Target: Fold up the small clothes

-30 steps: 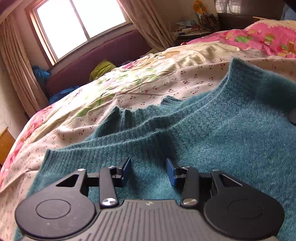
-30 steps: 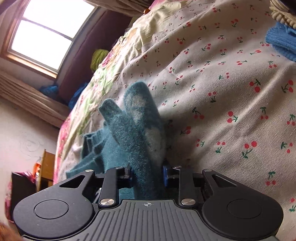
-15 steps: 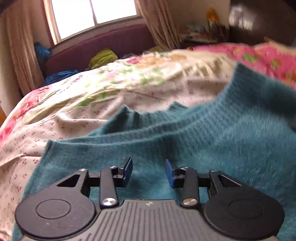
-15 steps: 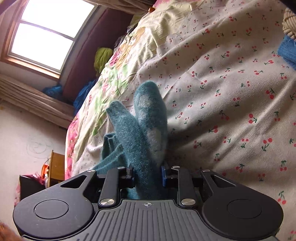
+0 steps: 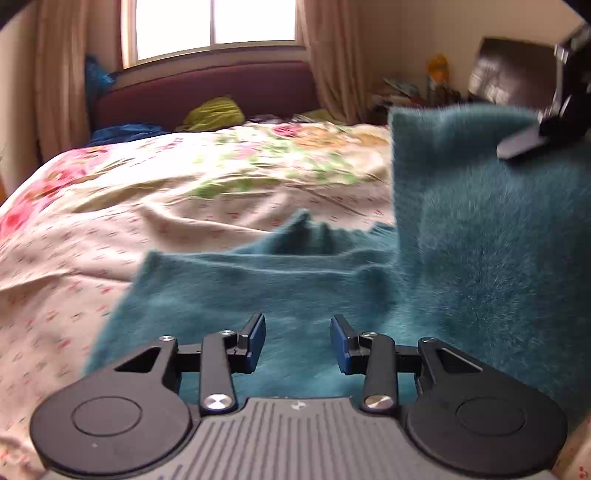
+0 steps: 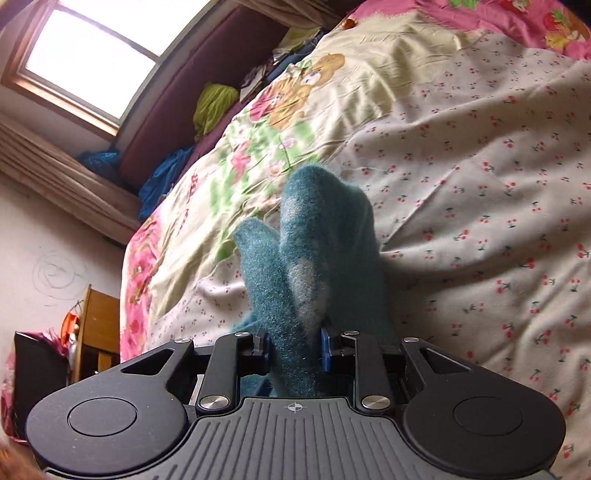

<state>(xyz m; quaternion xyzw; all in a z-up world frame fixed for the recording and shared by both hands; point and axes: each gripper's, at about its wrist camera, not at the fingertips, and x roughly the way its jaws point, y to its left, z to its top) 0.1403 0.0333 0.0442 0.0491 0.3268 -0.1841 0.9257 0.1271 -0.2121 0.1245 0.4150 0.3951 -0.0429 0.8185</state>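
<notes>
A fuzzy teal sweater [image 5: 303,291] lies on a bed [image 5: 110,229] covered with a cherry-print sheet and a flowered quilt. In the left wrist view the left gripper [image 5: 297,341] hangs low over the flat part of the sweater, its two blue-padded fingers [image 5: 255,341] spread apart with only the knit surface showing beyond the gap; nothing is pinched between them, and whether the pads touch the wool cannot be told. To the right in that view, one side of the sweater is lifted off the bed and stands up as a tall flap, its upper edge level with the far end of the bed. At the top right corner of the flap the right gripper [image 5: 524,146] shows as a dark, blurred shape right at the raised edge. In the right wrist view the right gripper [image 6: 294,347] is clamped on a bunched fold of the sweater [image 6: 317,258]: the wool fills the narrow gap between its pads, rises beyond the fingertips in two rounded humps, and hangs clear above the sheet. A further strip of the teal knit shows below the left finger. Behind the bed stand a dark red headboard [image 5: 207,92] under a bright window [image 5: 214,26] with curtains, and a crumpled yellow-green cloth [image 5: 214,112] and a blue cloth [image 5: 125,133] lie at the head of the bed.
</notes>
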